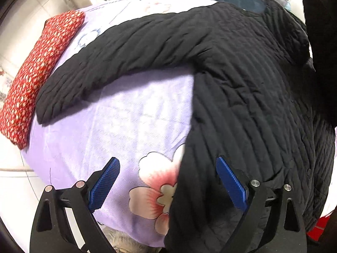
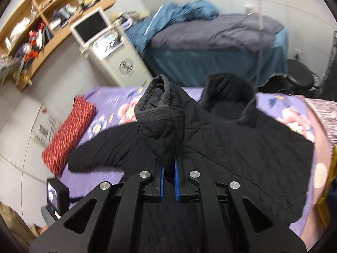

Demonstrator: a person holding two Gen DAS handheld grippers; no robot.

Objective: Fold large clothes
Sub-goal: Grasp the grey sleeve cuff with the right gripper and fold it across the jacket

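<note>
A black quilted jacket (image 1: pixel 242 97) lies spread over a bed covered by a lilac sheet (image 1: pixel 126 126) printed with pink and white flowers. In the left wrist view, one sleeve (image 1: pixel 118 63) stretches flat across the sheet toward a red patterned pillow (image 1: pixel 35 73) that lies along the bed's edge, its cuff ending just short of the pillow. The left gripper (image 1: pixel 167 186) is wide open, its blue-padded fingers (image 1: pixel 104 186) spread apart above the sheet; the jacket's side edge runs between them, and the right-hand pad sits over the black fabric, though whether it touches the cloth cannot be told from this angle. In the right wrist view, the right gripper (image 2: pixel 168 181) is closed on a bunched fold of the jacket, seemingly the other sleeve, whose ribbed cuff (image 2: pixel 157 103) stands up ahead of the fingers, lifted clear of the jacket's body below. The jacket's hood (image 2: pixel 227 92) lies just past that cuff, at the far side of the bed. Beyond the bed stand a white cabinet (image 2: pixel 118 57) with a dark screen, a wooden shelf (image 2: pixel 42 21) crowded with blurred items, and a second bed (image 2: pixel 210 48) with blue and grey bedding.
</note>
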